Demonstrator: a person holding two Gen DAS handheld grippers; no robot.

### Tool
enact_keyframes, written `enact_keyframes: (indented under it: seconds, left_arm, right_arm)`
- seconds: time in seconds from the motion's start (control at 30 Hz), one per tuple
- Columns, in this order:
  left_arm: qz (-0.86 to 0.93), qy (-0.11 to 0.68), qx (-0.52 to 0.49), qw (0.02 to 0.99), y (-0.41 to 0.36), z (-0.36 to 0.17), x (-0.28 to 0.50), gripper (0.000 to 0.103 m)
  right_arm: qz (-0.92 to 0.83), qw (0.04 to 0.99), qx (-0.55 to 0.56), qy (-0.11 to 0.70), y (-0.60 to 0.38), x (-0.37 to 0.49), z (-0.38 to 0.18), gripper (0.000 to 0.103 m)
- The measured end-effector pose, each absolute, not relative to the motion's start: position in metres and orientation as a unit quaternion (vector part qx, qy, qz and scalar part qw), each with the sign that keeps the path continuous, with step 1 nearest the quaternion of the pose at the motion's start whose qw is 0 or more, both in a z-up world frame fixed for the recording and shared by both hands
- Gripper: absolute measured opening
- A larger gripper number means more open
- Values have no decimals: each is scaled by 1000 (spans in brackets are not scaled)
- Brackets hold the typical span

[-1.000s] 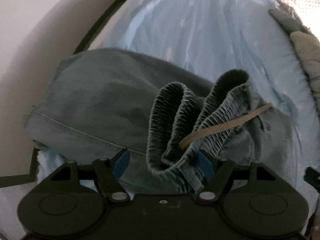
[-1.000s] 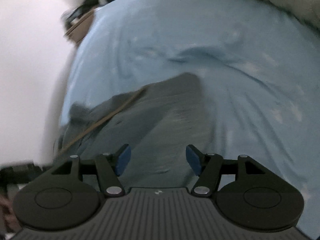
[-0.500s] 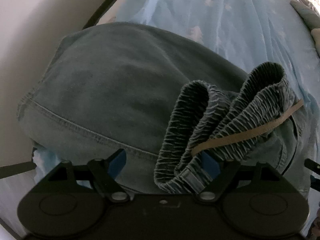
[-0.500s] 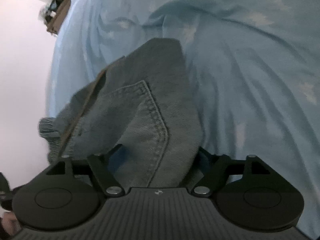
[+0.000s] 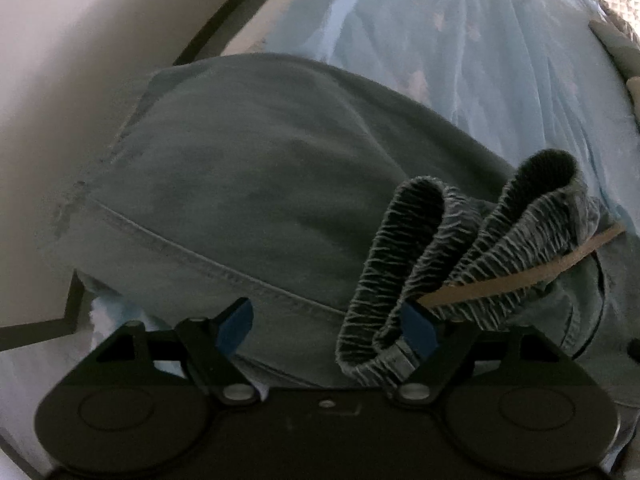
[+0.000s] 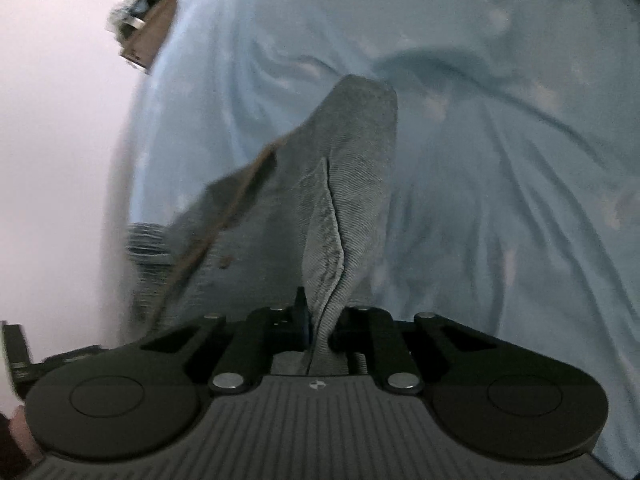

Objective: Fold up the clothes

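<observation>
Loosely bunched denim shorts [image 5: 248, 184], ruched waistband [image 5: 460, 252], left fingers [image 5: 326, 328] apart, right fingers [image 6: 320, 328] clamped on fabric.

Left gripper [image 5: 326, 326], jaws apart, over denim shorts [image 5: 256, 200] on blue sheet [image 5: 480, 60]

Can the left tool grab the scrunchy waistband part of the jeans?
Probably yes. The left tool is open, and the bunched waistband already lies against its right-side finger, with nothing lying over it. Only the tan drawstring crosses it, so closing might pinch that too.
</observation>
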State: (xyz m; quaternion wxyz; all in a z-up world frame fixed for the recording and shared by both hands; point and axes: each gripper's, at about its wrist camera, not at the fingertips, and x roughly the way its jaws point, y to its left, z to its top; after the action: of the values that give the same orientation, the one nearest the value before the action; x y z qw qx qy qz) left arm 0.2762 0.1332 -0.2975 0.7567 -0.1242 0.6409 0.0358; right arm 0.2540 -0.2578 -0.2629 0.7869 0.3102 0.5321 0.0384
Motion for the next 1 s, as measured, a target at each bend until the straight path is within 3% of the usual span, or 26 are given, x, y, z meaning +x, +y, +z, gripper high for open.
enact_keyframes:
  seconds: [0.2, 0.5, 0.73, 1.0]
  left_arm:
    - [21, 615, -122, 779, 138, -273, 263, 78]
    - [0, 594, -140, 792, 149, -257, 237, 78]
    - [-4, 586, -137, 798, 163, -238, 211, 78]
    - [45, 545, -115, 829, 185, -179, 160, 78]
  right_arm:
    - [76, 817, 297, 489, -238, 240, -182, 8]
    - [80, 846, 274, 450, -221, 217, -113, 8]
    - [40, 847, 241, 472, -191, 213, -116, 9]
    - [42, 849, 231, 473, -171, 201, -130, 9]
